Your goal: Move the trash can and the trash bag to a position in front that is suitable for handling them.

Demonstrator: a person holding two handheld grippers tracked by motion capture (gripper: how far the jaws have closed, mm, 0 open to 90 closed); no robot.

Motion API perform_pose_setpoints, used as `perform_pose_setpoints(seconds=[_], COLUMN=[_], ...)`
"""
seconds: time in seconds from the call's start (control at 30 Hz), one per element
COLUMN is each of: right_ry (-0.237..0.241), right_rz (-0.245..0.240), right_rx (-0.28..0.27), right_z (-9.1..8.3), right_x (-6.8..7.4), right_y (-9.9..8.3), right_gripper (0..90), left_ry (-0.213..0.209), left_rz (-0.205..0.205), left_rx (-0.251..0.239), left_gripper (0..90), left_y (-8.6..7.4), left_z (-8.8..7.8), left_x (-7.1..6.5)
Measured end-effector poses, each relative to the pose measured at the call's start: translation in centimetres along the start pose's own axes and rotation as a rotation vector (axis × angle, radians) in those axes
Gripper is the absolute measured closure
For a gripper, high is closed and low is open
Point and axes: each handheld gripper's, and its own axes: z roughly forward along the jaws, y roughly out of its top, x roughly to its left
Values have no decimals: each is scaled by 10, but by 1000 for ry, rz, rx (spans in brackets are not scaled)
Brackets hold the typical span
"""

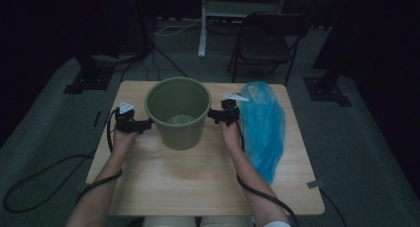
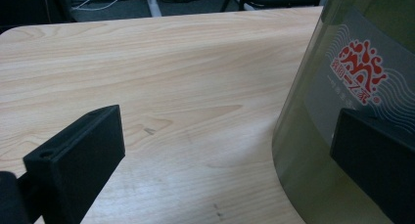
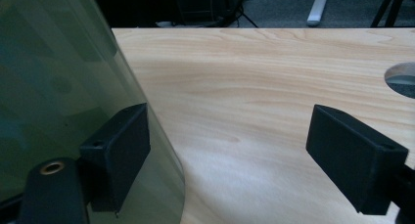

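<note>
Between the left gripper [image 1: 141, 125] and right gripper [image 1: 216, 116], both jaws spread wide, the green bucket [image 1: 178, 113] looks light, stiff and slick-walled, best pinched at its rim.

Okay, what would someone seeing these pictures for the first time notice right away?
A big olive-green plastic bucket stands mid-table on the light wooden table, empty as far as can be seen. The left tool and right tool flank it, both open, one on each side of its wall. A crumpled translucent blue plastic bag lies along the right edge.
</note>
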Motion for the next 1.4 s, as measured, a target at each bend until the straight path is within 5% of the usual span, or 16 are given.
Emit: perform_pose_setpoints(seconds=[0.37, 0.7, 1.4], right_ry=[6, 14, 94], right_rz=[-9, -3, 21], right_rx=[9, -12, -12], right_z=[-26, -55, -102], right_x=[-9, -20, -22], right_y=[-12, -29, -64], right_gripper=[158, 171, 172], left_ry=[-38, -63, -132], left_rz=[33, 143, 157], left_rx=[11, 30, 37], left_gripper=[2, 2, 2], left_y=[-5, -9, -39], left_z=[-7, -20, -63], left_x=[-20, -49, -83])
